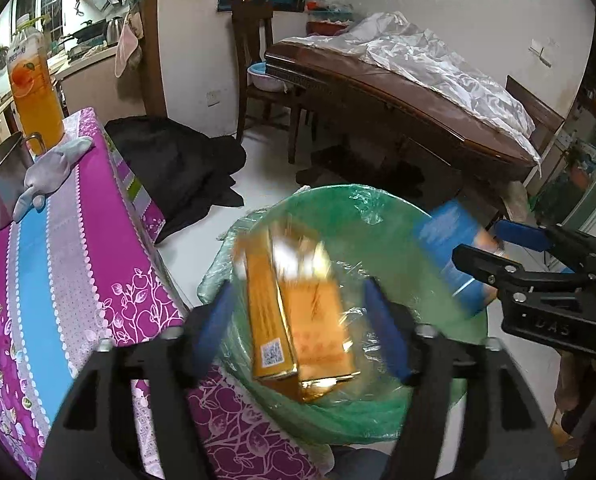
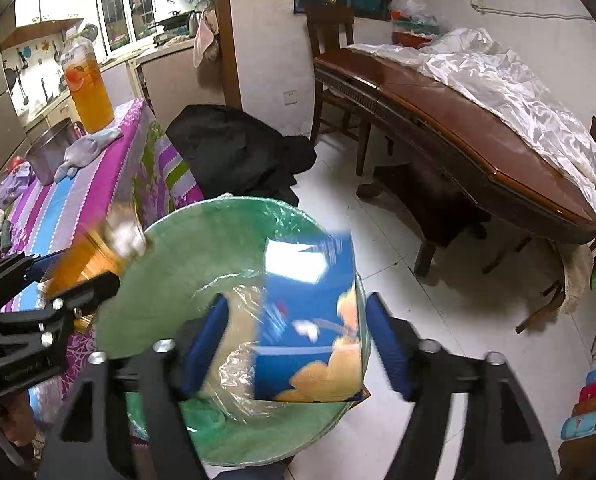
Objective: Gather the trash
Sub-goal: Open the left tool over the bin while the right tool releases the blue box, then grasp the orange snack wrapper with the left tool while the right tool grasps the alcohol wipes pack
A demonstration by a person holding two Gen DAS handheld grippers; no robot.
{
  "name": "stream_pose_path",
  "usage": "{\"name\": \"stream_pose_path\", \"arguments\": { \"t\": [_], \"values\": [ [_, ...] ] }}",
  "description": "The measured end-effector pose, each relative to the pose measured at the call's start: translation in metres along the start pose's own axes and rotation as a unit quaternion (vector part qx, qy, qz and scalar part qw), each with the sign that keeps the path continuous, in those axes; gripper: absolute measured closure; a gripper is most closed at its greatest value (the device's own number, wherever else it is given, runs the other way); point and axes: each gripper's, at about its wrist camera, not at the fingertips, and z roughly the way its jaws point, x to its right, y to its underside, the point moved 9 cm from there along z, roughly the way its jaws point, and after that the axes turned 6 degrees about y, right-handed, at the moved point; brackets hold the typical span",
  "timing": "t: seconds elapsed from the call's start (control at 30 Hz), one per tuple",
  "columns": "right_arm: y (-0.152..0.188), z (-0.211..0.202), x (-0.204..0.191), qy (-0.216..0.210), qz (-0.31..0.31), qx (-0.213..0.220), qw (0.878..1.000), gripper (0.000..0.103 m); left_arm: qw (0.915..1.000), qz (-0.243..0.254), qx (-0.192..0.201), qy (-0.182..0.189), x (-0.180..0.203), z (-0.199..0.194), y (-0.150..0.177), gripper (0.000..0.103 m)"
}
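Left wrist view: a table point(image 1: 77, 232) under a purple, blue and white patterned cloth fills the left of the frame, carrying a bottle of orange drink point(image 1: 33, 88), a metal pot point(image 1: 1, 184) and a grey plush toy point(image 1: 51, 176) in the upper left. Behind, a white tiled floor point(image 1: 265, 176), a heap of black fabric point(image 1: 177, 168) and a dark wooden dining table point(image 1: 398, 112) draped with clear plastic sheeting point(image 1: 438, 60) in the upper right. At centre sits a bin lined with a green bag point(image 1: 418, 240). A yellow-orange carton point(image 1: 298, 312), motion-blurred, hangs over the bin's opening between the blue pads of the left hand-held gripper point(image 1: 304, 332); the jaws stand wide, with gaps on both sides of the carton. At the right edge the right hand-held gripper point(image 1: 494, 252) appears beside a blurred blue carton point(image 1: 450, 256).

Right wrist view: the same tiled floor point(image 2: 378, 240) and dining table point(image 2: 458, 140) lie at the right, the patterned table point(image 2: 77, 200) at the left. The blue carton point(image 2: 310, 320), printed with pale orange shapes, is blurred above the green-lined bin point(image 2: 185, 264), between the spread pads of the right hand-held gripper point(image 2: 298, 344), touching neither. At lower left the left hand-held gripper point(image 2: 57, 276) shows with the yellow-orange carton point(image 2: 81, 256) blurred by it.
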Motion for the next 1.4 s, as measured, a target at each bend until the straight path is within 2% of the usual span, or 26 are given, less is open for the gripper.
{"name": "stream_pose_path", "arguments": {
  "t": [0.17, 0.6, 0.67, 0.77, 0.8, 0.93, 1.1, 1.23, 1.4],
  "values": [
    [0.0, -0.003, 0.003, 0.001, 0.006, 0.005, 1.0, 0.029, 1.0, -0.006, 0.001, -0.007, -0.005, 0.002, 0.001, 0.021],
    [-0.002, -0.019, -0.005, -0.004, 0.006, 0.026, 1.0, 0.028, 0.9999, -0.005, 0.009, -0.014, -0.009, -0.007, 0.005, 0.02],
    [-0.003, -0.029, -0.012, -0.011, 0.005, 0.038, 0.999, 0.024, 0.9998, -0.006, 0.013, -0.015, -0.012, -0.013, 0.006, 0.019],
    [-0.004, -0.05, -0.027, -0.026, 0.002, 0.067, 0.997, 0.015, 0.9994, -0.006, 0.029, -0.016, -0.02, -0.027, 0.008, 0.009],
    [-0.004, -0.059, -0.036, -0.034, 0.0, 0.08, 0.996, 0.013, 0.9991, -0.005, 0.038, -0.014, -0.023, -0.034, 0.008, 0.006],
    [0.0, -0.086, -0.072, -0.065, -0.011, 0.114, 0.991, 0.005, 0.9964, 0.001, 0.083, -0.016, -0.042, -0.071, 0.009, 0.006],
    [0.0, -0.114, -0.125, -0.111, -0.019, 0.144, 0.983, 0.005, 0.9888, -0.031, 0.145, -0.014, -0.091, -0.125, 0.015, 0.006],
    [0.0, -0.137, -0.185, -0.138, -0.053, 0.175, 0.973, 0.005, 0.9839, -0.054, 0.16, -0.059, -0.141, -0.161, 0.031, 0.006],
    [0.009, -0.152, -0.264, -0.172, -0.102, 0.193, 0.961, 0.005, 0.9793, -0.079, 0.15, -0.11, -0.201, -0.194, 0.063, 0.006]
  ]
}}
